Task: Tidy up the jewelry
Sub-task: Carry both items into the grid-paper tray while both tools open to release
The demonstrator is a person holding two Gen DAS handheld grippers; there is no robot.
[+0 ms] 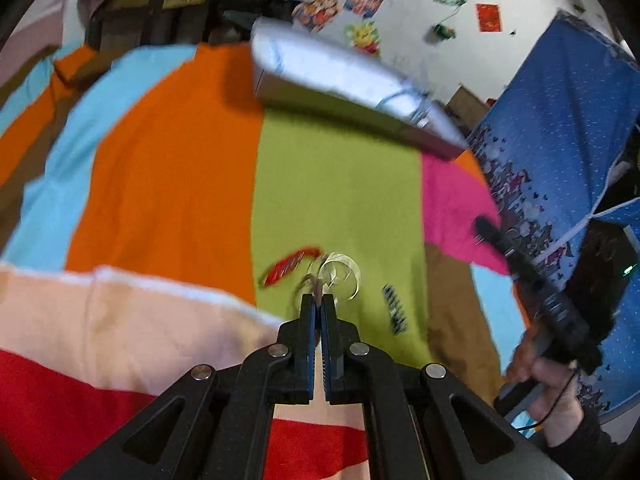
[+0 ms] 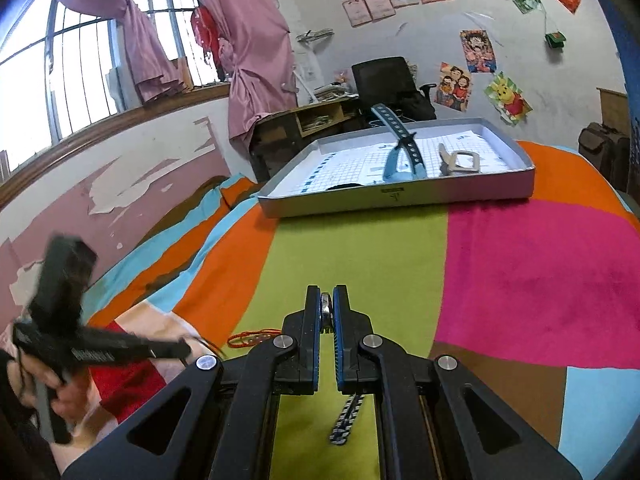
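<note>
My left gripper is shut on a thin brown cord that carries a clear ring bracelet, held just above the green patch of the bedspread. A red string bracelet lies to its left and shows in the right wrist view. A dark beaded bracelet lies to the right. My right gripper is shut on a silver metal piece, and a black-and-white beaded strand hangs below its fingers. The grey tray holds a blue watch and a silver clasp.
The bedspread has orange, green, pink and blue patches. A desk and black office chair stand behind the tray by the wall. A blue patterned cloth hangs at the right. The other hand-held gripper shows at each view's edge.
</note>
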